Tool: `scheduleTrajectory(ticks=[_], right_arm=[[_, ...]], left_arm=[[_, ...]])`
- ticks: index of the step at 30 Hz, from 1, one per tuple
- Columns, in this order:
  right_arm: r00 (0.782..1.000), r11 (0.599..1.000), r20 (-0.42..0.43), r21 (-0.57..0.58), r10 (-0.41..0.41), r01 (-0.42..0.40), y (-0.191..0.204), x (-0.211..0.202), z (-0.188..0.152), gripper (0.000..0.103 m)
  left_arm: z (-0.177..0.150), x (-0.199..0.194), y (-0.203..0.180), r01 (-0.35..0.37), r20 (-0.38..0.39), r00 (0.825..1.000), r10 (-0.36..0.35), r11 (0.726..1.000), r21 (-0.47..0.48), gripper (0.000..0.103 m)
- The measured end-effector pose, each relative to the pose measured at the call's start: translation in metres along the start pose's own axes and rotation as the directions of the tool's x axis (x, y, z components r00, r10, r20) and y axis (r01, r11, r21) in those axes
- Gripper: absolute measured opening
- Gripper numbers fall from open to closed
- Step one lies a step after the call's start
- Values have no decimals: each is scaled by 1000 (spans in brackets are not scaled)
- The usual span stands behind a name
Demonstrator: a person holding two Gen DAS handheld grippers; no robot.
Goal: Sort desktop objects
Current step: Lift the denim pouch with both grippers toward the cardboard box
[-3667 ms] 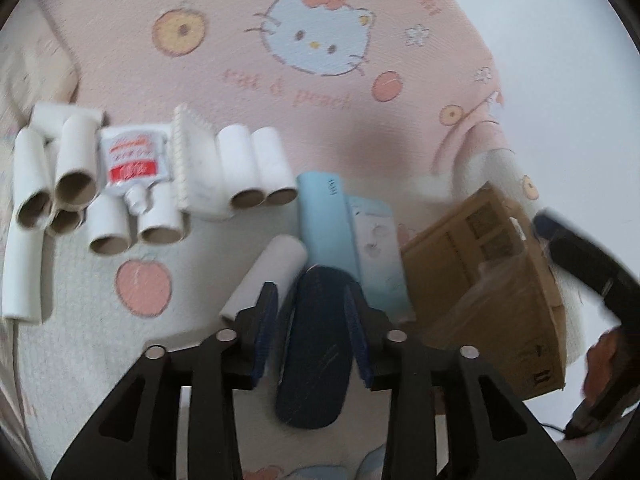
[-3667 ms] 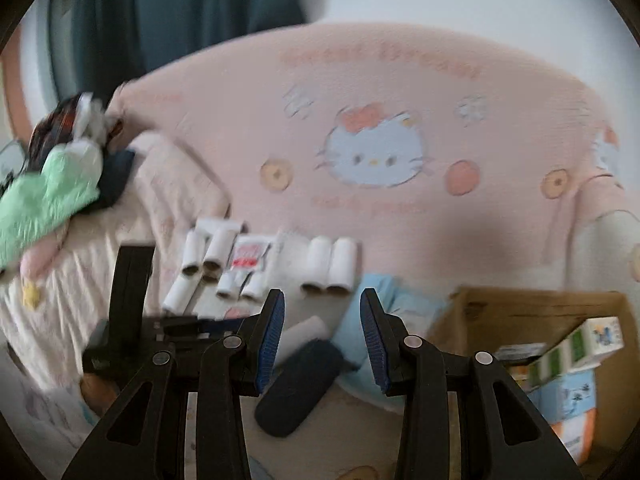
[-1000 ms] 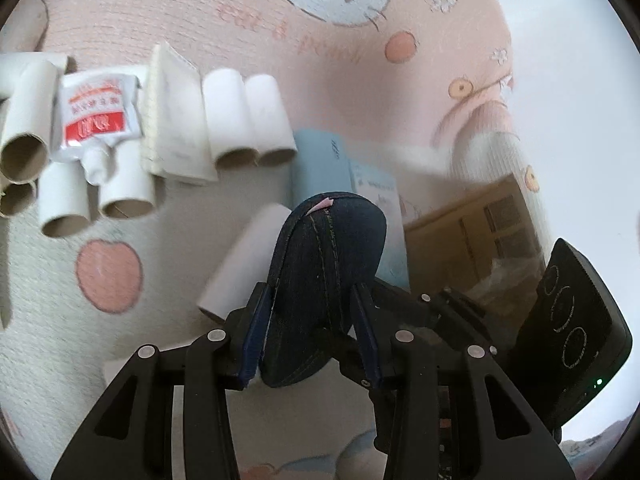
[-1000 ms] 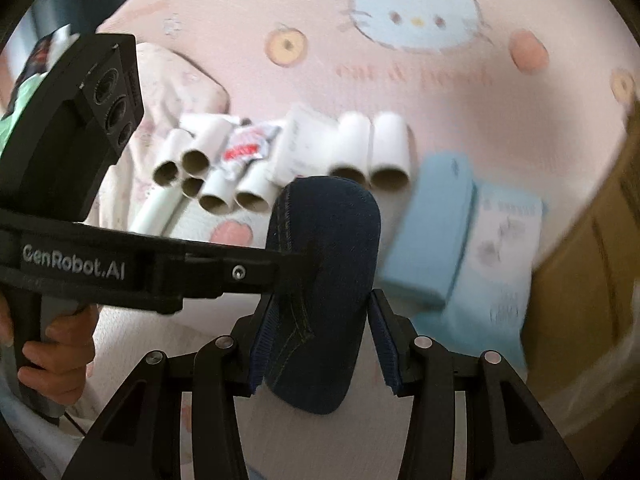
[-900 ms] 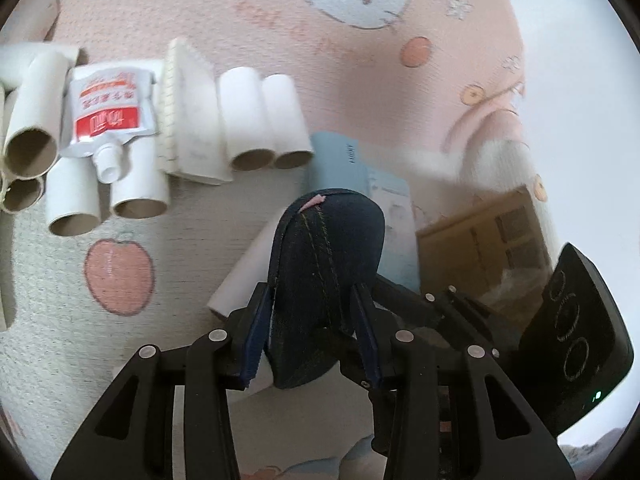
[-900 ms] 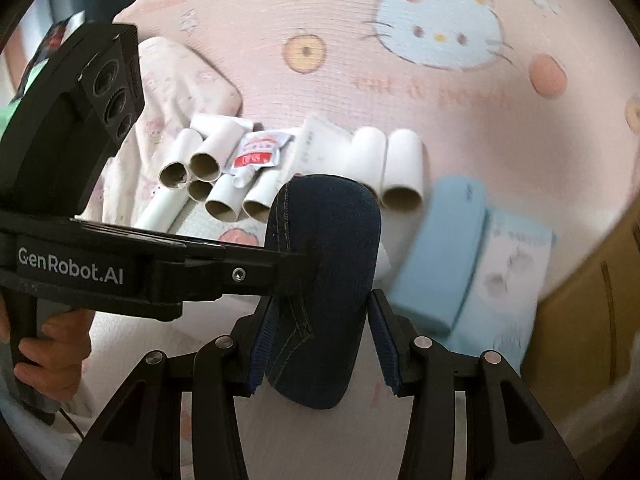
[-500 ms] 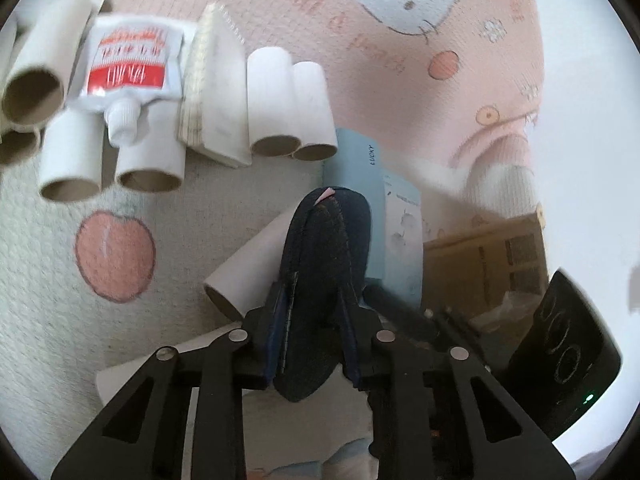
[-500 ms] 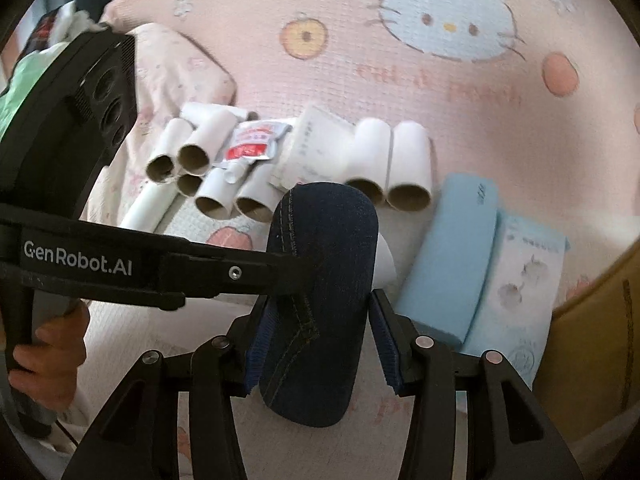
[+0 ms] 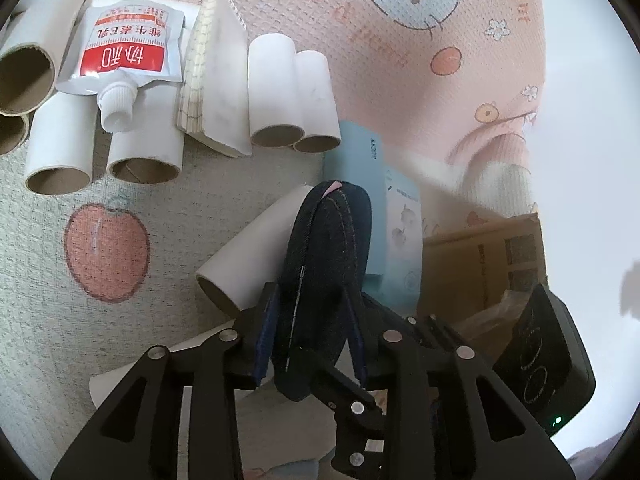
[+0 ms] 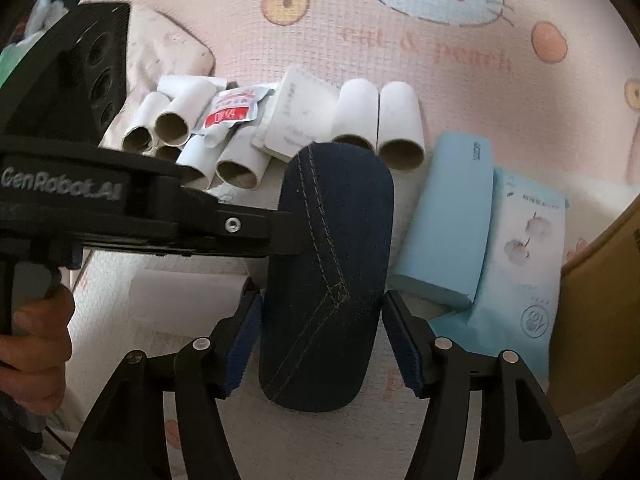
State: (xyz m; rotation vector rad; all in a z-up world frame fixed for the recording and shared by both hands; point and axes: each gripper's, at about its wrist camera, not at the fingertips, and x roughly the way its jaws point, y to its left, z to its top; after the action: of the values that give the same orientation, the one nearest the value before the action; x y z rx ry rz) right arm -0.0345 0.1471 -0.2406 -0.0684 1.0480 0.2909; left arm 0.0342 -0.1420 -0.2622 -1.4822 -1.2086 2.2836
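Note:
A dark denim case [image 9: 324,276] is held above the blanket. My left gripper [image 9: 312,332] is shut on it, pinching it edge-on. In the right wrist view the same case [image 10: 332,264] stands between the fingers of my right gripper [image 10: 324,340], whose pads sit at its sides with small gaps; the left gripper's finger reaches in from the left and grips it. Below lie white cardboard tubes [image 9: 276,96], a red-and-white spout pouch [image 9: 124,56], a small notebook [image 9: 216,76], a light-blue box [image 10: 448,220] and a tissue pack [image 10: 524,264].
A pink cartoon-cat blanket [image 10: 400,40] covers the surface. A cardboard box [image 9: 484,268] stands at the right. One loose tube [image 9: 256,252] lies under the case. White paper [image 10: 180,300] lies at the near left.
The case has been lifted off the blanket by the left gripper and turned edge-on in its jaws, which narrowed. The right gripper came up around the case from below.

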Motion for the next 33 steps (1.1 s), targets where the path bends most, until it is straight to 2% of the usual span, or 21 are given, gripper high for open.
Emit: scheduleTrajectory(ticks=[3, 5, 10, 17, 23, 28, 30, 33], right_arm=[[1000, 1000, -11, -2, 21, -21, -2, 4, 0, 60], [999, 999, -22, 7, 37, -37, -3, 8, 0, 61], [999, 998, -21, -23, 50, -51, -2, 10, 0, 62], [999, 997, -8, -57, 51, -51, -3, 3, 0, 62], [998, 992, 56, -120, 32, -25, -3, -23, 6, 62], [990, 986, 139, -165, 14, 10, -9, -55, 18, 62], [984, 970, 175, -243, 39, 4, -12, -69, 21, 62], [976, 973, 217, -230, 32, 19, -21, -90, 30, 62]], left_arm=[[-1, 6, 0, 8, -26, 1000, -8, 1000, 9, 39], [-2, 8, -2, -9, 7, 1000, 9, 1000, 10, 39], [-6, 11, -14, -68, 21, 998, 66, 993, 98, 39], [-10, 0, -28, -72, 65, 996, 63, 987, 146, 39], [-13, -17, -63, -90, 156, 986, 52, 966, 244, 39], [-10, -31, -95, -61, 219, 976, -11, 947, 317, 39], [-10, -35, -108, -56, 242, 970, -31, 937, 344, 39], [-10, -38, -127, -51, 263, 963, -57, 921, 387, 39]])
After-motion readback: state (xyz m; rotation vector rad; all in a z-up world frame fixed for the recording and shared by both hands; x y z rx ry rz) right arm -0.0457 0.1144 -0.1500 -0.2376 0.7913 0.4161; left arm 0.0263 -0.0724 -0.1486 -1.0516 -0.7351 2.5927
